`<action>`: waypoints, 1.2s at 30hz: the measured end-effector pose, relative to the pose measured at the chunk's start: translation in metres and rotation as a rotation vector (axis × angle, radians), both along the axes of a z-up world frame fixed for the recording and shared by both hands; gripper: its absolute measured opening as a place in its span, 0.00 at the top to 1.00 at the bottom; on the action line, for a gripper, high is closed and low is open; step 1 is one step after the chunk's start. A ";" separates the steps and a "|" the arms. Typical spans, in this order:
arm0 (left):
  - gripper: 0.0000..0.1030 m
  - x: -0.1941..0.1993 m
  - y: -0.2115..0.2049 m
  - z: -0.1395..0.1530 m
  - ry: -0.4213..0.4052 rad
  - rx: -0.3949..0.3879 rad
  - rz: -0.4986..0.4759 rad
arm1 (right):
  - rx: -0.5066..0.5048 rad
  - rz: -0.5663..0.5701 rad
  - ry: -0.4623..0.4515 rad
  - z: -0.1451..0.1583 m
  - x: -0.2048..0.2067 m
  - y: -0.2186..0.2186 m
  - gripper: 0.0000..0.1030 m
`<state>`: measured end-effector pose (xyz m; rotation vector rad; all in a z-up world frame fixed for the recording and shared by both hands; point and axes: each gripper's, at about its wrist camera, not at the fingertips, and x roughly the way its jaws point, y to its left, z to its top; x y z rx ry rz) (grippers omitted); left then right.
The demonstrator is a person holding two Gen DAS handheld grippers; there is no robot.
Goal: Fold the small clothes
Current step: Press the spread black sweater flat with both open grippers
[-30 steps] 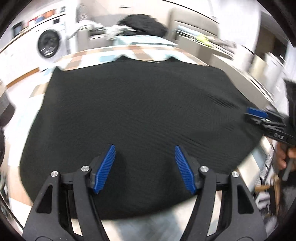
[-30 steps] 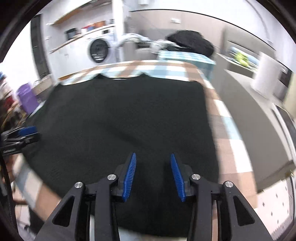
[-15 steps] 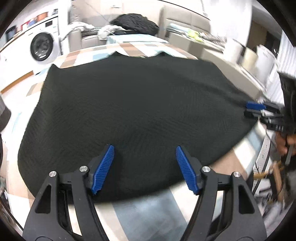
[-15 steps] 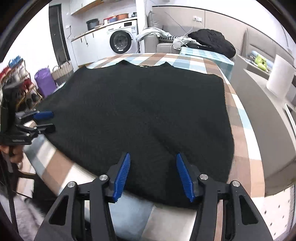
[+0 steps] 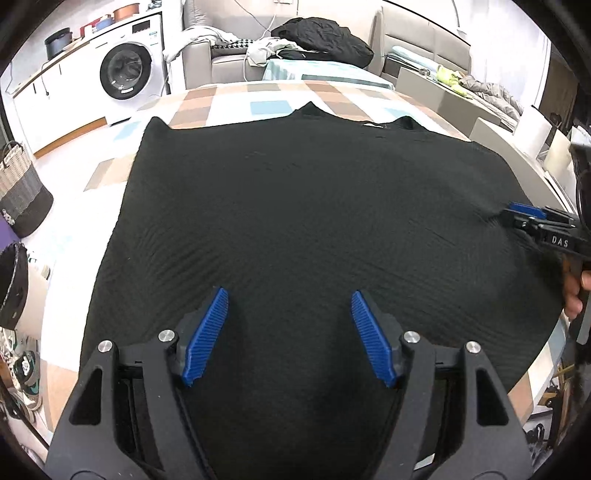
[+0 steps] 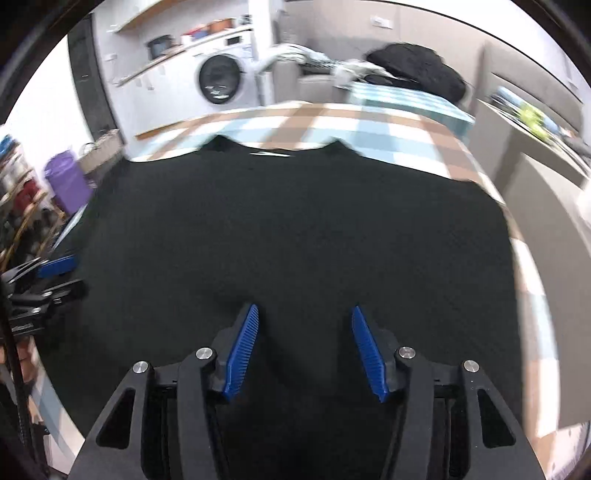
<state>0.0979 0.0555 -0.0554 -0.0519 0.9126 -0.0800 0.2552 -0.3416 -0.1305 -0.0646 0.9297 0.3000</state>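
Observation:
A black knit garment (image 5: 303, 206) lies spread flat on a table with a checked cloth (image 5: 269, 107), its neckline (image 6: 273, 151) at the far side. My left gripper (image 5: 288, 295) hovers open over the near part of the garment, nothing between its blue pads. My right gripper (image 6: 304, 308) is open too, above the same near part and further right. In the left wrist view the right gripper (image 5: 517, 218) shows at the garment's right edge. In the right wrist view, which is blurred, the left gripper (image 6: 70, 277) shows at the garment's left edge.
Beyond the table stand a washing machine (image 5: 127, 70) and a sofa with a black clothes pile (image 5: 325, 35). A woven basket (image 5: 20, 192) stands on the floor at left, and a purple bin (image 6: 68, 181) is there too. A grey counter (image 6: 546, 177) runs along the right.
Both grippers moved forward from the near hem, so the garment now fills the space under their fingers. The right jaws stand wider than a second ago.

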 end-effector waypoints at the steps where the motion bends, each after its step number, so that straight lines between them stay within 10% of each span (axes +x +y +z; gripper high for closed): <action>1: 0.35 0.000 0.000 0.000 0.003 -0.001 -0.001 | -0.007 -0.032 0.006 -0.001 0.001 -0.011 0.48; 15: 0.35 0.029 -0.009 -0.002 0.020 0.033 0.000 | -0.030 0.139 0.040 0.003 0.038 0.060 0.48; 24: 0.35 0.010 0.001 -0.002 -0.003 0.024 0.019 | -0.063 -0.088 0.039 0.007 0.029 -0.048 0.48; 36: 0.35 -0.072 0.002 0.002 -0.062 0.017 0.053 | -0.042 -0.020 -0.048 0.000 -0.076 -0.070 0.48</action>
